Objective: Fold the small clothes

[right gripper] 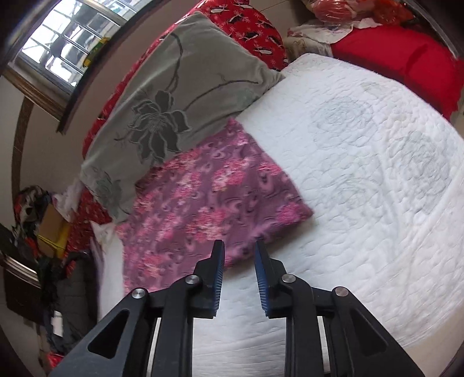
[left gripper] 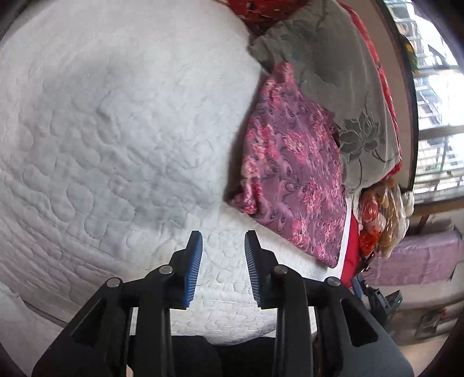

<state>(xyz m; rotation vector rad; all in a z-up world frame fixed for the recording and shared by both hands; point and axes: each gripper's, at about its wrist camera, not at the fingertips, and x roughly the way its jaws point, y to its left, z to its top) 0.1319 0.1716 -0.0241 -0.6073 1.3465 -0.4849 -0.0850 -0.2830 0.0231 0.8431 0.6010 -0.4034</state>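
A purple garment with pink flowers [left gripper: 293,171] lies folded flat on the white quilted bed [left gripper: 116,130], next to a grey pillow. It also shows in the right wrist view [right gripper: 208,200]. My left gripper [left gripper: 223,240] is open and empty, above bare quilt just left of the garment's near corner. My right gripper [right gripper: 239,246] is open and empty, hovering at the garment's near edge, over the white bed [right gripper: 362,174].
A grey flower-print pillow [left gripper: 342,75] [right gripper: 174,95] lies beyond the garment on red bedding [right gripper: 249,23]. A red cushion [right gripper: 406,58] sits at the bed's far side. A window [left gripper: 435,101] and floor clutter [right gripper: 37,232] lie past the bed edge.
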